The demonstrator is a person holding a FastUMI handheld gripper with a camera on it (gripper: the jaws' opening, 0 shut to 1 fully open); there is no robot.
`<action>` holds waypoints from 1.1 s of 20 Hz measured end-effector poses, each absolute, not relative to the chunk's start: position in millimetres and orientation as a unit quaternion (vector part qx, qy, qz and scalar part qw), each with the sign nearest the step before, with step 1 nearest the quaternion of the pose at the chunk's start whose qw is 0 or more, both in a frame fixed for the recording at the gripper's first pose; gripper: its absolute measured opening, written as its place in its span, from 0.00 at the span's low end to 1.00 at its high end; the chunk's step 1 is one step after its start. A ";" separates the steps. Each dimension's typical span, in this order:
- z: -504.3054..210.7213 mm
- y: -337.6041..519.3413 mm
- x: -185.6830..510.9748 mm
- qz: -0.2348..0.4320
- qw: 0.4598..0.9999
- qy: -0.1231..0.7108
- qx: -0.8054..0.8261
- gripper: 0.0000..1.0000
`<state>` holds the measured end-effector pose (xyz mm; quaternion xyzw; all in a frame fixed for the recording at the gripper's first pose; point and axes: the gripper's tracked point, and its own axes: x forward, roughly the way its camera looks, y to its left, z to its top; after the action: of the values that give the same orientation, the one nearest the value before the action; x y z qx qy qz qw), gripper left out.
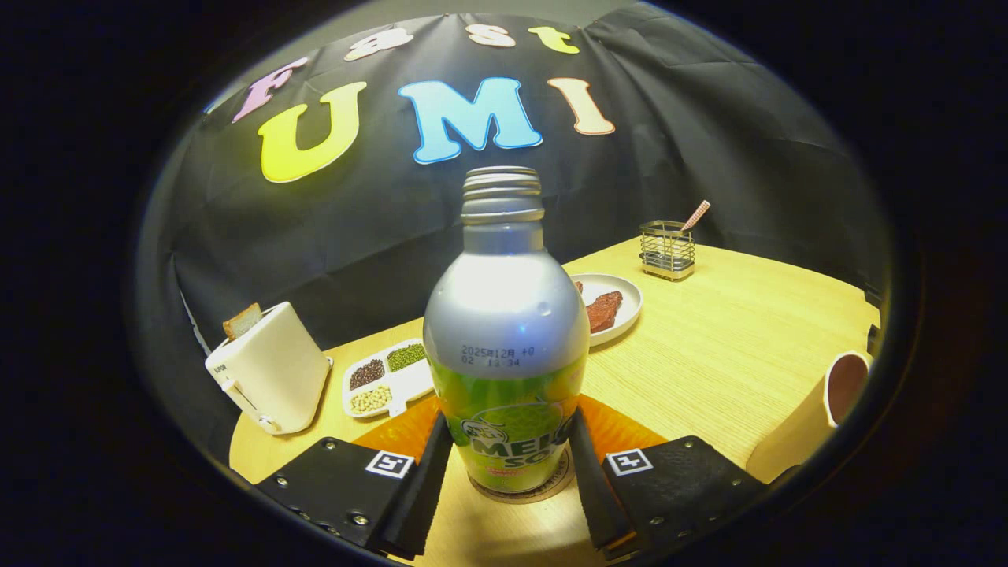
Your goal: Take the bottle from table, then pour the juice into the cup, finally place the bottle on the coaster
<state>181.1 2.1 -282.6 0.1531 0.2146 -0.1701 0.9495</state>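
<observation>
A silver bottle (504,315) with a green label and an uncapped threaded neck stands upright between my fingers. Its base rests on a round brown coaster (551,490), which lies on an orange mat (622,433). My gripper (510,425) holds the bottle low on the label, with both fingers (429,480) pressing against its sides. A beige cup (843,390) with dark liquid inside stands to the right, well beyond the right finger.
On the wooden table (732,346), a white toaster (268,370) with bread sits far left. Beside it is a divided tray of beans (386,378). Behind the bottle are a plate with meat (610,307) and a wire holder (668,248).
</observation>
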 end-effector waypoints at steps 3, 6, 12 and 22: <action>-291.5 3.1 183.9 -0.162 0.953 0.222 0.128 0.75; -297.3 7.2 186.5 -0.157 0.954 0.225 0.120 0.76; -301.2 6.1 190.5 -0.151 0.959 0.224 0.086 0.77; -305.1 7.9 185.7 -0.138 0.959 0.235 0.081 0.96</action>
<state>185.7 7.9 -305.1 0.0812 0.2354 -0.1383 0.9586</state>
